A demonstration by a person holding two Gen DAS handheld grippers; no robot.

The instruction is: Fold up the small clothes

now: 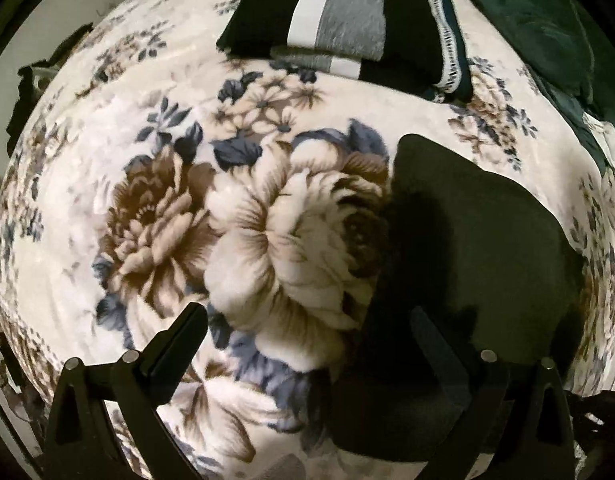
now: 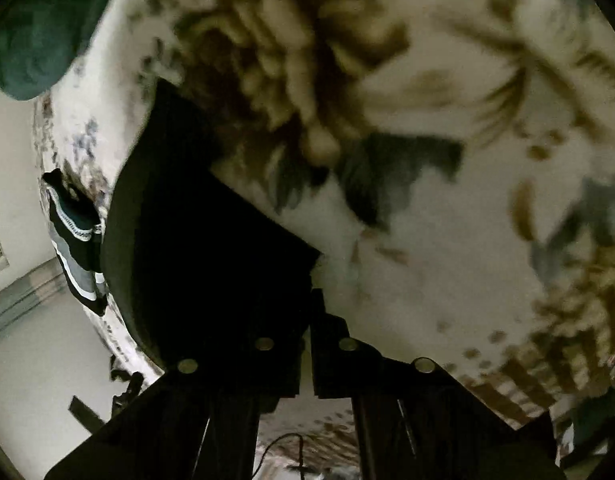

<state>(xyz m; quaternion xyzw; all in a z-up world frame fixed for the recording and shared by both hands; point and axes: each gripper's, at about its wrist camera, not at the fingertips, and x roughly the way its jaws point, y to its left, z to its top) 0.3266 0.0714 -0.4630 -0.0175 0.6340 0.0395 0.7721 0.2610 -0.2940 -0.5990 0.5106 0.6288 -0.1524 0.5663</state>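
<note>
A dark garment (image 1: 467, 240) lies on the floral blanket (image 1: 167, 208) at the right of the left wrist view. My left gripper (image 1: 307, 320) is open, its right finger over the garment's near edge. In the right wrist view my right gripper (image 2: 313, 280) is shut on a corner of the dark garment (image 2: 195, 240), low over the blanket (image 2: 447, 260). A folded stack of black, white and grey clothes (image 1: 347, 24) lies at the far side and also shows in the right wrist view (image 2: 73, 240).
A dark green cloth heap (image 1: 547, 20) lies at the far right of the bed; it shows at the top left of the right wrist view (image 2: 39, 40). The bed's edge and the floor (image 2: 35, 360) are at the left there.
</note>
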